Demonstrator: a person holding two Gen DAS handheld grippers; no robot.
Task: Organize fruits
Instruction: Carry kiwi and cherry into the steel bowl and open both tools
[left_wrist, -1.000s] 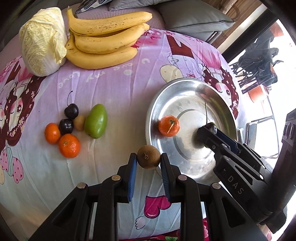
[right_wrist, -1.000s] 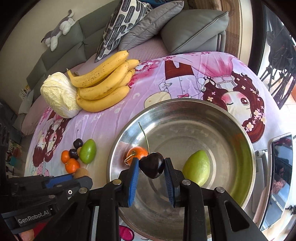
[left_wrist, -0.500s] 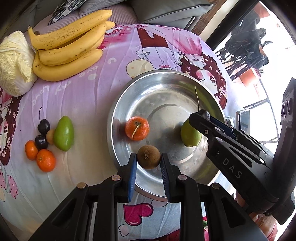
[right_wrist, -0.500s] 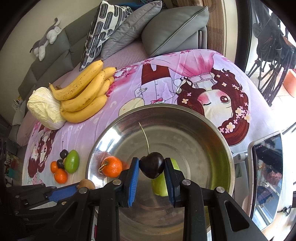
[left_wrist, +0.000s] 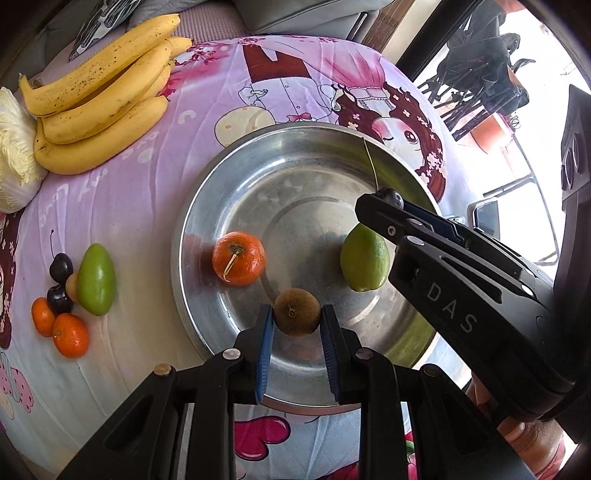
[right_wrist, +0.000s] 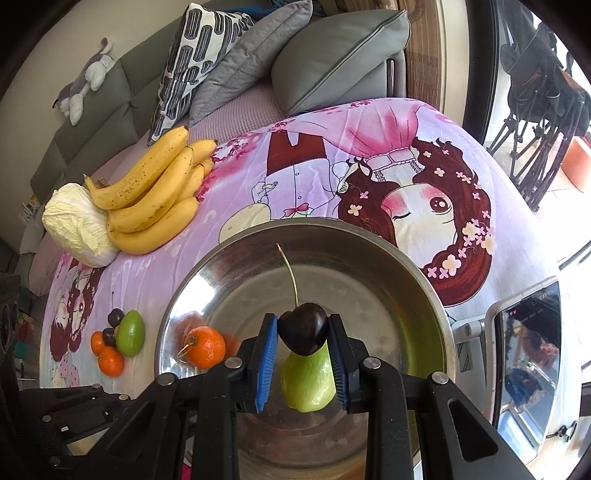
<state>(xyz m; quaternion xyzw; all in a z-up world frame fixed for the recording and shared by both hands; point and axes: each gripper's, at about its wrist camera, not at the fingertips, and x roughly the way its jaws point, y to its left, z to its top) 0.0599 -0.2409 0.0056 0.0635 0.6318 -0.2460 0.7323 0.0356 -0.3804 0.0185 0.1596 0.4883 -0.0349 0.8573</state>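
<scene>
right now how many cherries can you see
3: one cherry in the right gripper over the bowl; two on the cloth. More may be hidden.

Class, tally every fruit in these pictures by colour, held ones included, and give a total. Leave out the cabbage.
Yellow bananas: 4
Orange: 3
Green: 2
Dark cherries: 3
Brown: 2, one half hidden in the pile
Total: 14

Tangerine (left_wrist: 238, 258) and guava (left_wrist: 364, 258) in the basin (left_wrist: 207, 206); bananas (left_wrist: 99, 99) far left, behind it.
</scene>
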